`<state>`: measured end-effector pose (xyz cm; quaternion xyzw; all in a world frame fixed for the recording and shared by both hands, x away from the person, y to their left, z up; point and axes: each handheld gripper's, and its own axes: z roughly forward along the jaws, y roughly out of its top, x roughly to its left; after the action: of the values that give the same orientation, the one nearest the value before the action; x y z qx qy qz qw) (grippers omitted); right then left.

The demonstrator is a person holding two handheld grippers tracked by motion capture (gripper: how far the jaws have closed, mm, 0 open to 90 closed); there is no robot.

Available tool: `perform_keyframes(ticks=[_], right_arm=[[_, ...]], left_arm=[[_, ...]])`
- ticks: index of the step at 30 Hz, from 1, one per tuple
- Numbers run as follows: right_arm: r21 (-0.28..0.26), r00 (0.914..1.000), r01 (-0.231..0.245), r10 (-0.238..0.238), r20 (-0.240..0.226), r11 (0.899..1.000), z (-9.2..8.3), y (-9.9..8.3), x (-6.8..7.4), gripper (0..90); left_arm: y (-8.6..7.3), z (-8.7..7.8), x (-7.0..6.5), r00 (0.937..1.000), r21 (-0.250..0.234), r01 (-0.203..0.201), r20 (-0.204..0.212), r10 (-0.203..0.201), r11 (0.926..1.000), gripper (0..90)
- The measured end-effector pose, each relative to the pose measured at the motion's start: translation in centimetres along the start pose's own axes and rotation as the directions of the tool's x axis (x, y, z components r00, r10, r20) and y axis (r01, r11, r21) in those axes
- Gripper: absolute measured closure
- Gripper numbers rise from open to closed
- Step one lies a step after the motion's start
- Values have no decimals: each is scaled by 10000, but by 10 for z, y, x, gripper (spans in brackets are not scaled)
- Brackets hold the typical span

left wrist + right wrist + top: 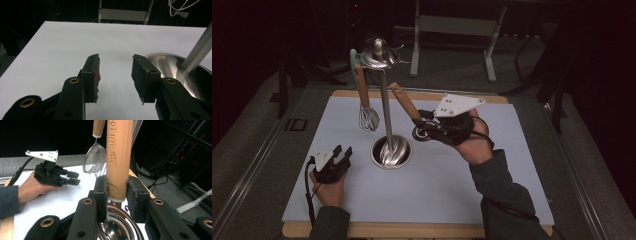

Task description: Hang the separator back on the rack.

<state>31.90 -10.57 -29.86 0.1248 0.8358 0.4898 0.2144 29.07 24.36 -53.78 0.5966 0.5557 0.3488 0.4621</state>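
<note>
The right gripper [418, 121] is raised mid-table, jaws clamped on a tilted wooden-handled ladle [116, 157] beside the steel rack [384, 100]. The left gripper [343, 156] rests near the table's [512, 190] front-left, jaws apart and empty.

Wooden-handled utensil [116, 160] clamped, tilted beside steel stand [385, 107].

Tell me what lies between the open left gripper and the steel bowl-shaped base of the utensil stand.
Nothing: in the high view, only bare white tabletop separates the left gripper from the steel base. The left gripper view shows the base just beside its right jaw.
</note>
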Motion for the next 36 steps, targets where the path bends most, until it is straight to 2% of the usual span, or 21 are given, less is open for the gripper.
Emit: perform_keyframes(ticks=[36], right_arm=[[-253, 9996, 219, -214, 197, 9994, -7, 18, -2, 712]], left_arm=[[0, 0, 0, 10000, 12, 3, 1, -3, 10000, 578]])
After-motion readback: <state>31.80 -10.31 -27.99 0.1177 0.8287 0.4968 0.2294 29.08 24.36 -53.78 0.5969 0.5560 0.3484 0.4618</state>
